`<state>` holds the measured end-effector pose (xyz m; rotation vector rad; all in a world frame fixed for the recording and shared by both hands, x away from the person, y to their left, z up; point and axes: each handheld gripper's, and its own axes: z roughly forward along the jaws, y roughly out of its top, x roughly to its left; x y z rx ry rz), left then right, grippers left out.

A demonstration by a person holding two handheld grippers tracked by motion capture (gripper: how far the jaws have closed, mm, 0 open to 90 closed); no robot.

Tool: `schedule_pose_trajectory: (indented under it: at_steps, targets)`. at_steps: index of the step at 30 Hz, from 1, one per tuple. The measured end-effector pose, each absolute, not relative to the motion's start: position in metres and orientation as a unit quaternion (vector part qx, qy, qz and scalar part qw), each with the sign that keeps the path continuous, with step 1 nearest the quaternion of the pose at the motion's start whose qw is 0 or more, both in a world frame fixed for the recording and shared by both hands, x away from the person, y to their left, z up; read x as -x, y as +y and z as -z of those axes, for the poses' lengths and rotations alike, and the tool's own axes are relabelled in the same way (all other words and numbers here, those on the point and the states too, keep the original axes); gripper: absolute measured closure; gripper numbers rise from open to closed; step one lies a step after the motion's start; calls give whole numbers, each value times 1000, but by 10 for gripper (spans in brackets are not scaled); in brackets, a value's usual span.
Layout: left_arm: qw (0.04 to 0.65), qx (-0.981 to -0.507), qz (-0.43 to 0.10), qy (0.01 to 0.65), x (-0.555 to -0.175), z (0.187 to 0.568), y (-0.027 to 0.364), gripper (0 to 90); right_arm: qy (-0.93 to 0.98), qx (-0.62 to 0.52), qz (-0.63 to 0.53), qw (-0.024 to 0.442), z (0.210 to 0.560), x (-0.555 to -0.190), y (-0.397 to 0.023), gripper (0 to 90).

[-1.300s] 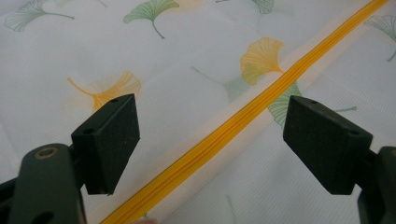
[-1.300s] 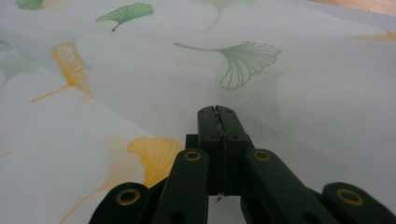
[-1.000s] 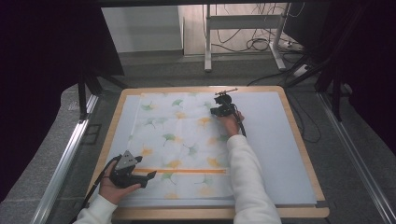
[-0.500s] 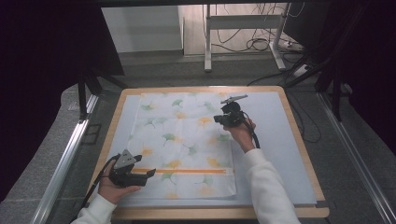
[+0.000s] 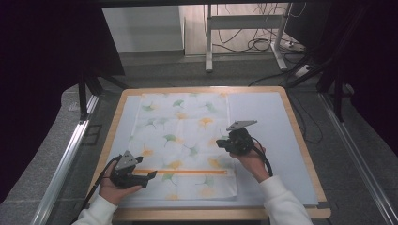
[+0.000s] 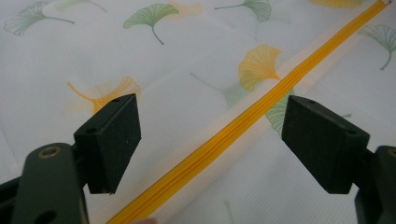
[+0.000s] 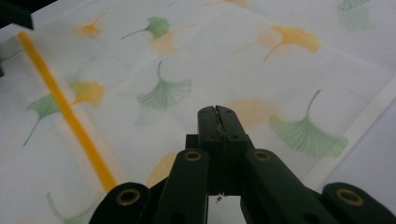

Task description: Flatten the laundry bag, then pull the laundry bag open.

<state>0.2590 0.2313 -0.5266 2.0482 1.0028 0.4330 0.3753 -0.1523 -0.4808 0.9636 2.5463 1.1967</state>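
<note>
Leaf-print cloth (image 5: pixel 180 140) flat, left tool (image 5: pixel 151 176) open over orange stripe (image 6: pixel 243 121)

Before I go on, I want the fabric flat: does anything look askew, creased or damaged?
Nothing stands out. The leaf-print cloth lies flat and square on the table, its orange zipper straight and closed. The left tongs are open over the zipper; the right tongs are shut, holding nothing.

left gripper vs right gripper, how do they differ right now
The left gripper has its jaws wide open, astride the orange zipper; the right gripper is shut with nothing between its jaws. The left sits at the cloth's near-left edge; the right is over the cloth's right side. Both are black and hand-held.
</note>
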Motion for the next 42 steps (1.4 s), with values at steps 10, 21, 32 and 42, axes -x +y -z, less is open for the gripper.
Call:
schedule_pose_trajectory:
  at_steps: [10, 21, 32, 42]
  targets:
    - [396, -813, -170, 393, -258, 528, 230, 191, 853, -319, -405, 79, 488, -332, -170, 893]
    - [394, -815, -175, 387, -259, 527, 225, 191, 845, -324, -419, 65, 492, -302, -182, 893]
    - [392, -814, -189, 385, -262, 523, 223, 194, 847, -327, -414, 62, 497, -288, -186, 893]
    - [403, -818, -189, 363, -262, 516, 210, 196, 850, -330, -406, 68, 499, -282, -187, 893]
